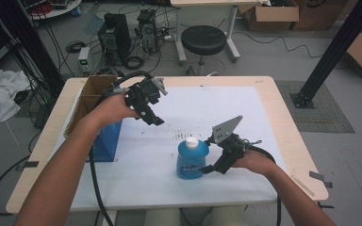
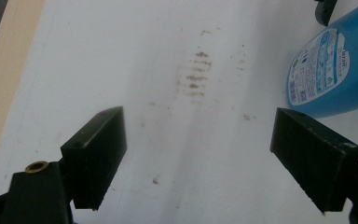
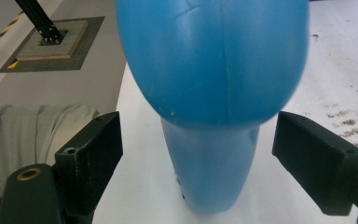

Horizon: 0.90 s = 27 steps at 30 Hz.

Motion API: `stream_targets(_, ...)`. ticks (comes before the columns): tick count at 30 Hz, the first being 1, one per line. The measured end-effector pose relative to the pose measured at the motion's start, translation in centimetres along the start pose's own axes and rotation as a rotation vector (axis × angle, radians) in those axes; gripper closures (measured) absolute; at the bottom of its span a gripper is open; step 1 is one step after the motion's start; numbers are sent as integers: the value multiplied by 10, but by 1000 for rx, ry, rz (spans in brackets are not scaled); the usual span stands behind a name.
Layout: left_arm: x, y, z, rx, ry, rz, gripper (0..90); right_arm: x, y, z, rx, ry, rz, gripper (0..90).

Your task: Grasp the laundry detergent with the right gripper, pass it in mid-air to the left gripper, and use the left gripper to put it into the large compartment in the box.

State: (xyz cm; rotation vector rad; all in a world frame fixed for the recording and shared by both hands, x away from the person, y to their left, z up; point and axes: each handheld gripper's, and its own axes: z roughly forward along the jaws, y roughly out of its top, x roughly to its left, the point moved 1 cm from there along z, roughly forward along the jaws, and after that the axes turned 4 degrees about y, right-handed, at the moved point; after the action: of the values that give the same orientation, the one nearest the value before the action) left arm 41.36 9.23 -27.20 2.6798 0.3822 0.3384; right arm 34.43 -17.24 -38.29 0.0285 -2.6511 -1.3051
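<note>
Blue bottle [image 1: 192, 159] with a white cap stands upright on the white surface [image 1: 245, 108], between the parted jaws of the right claw [image 1: 209, 157], pads not touching; farther off, the left claw [image 1: 152, 114] hovers released near a cardboard box [image 1: 90, 94]

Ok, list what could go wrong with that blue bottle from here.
1. The right tongs stand open around the blue bottle without pressing it. Closing off-centre on its rounded, smooth side could let it slip or tip over.
2. The bottle stands upright with a white cap on top. A sideways nudge from a jaw might topple it.
3. The left tongs are open and hover close by. Moving in could bump the bottle.
</note>
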Motion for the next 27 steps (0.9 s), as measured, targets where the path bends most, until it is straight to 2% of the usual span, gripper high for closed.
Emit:
stream_targets(13, 0, -1, 0, -2, 0, 3, 192, 0, -1, 10, -37, -2, -5, 159)
stream_targets(27, 0, -1, 1, -5, 3, 4, 194, 1, -1, 22, -47, 6, -8, 162)
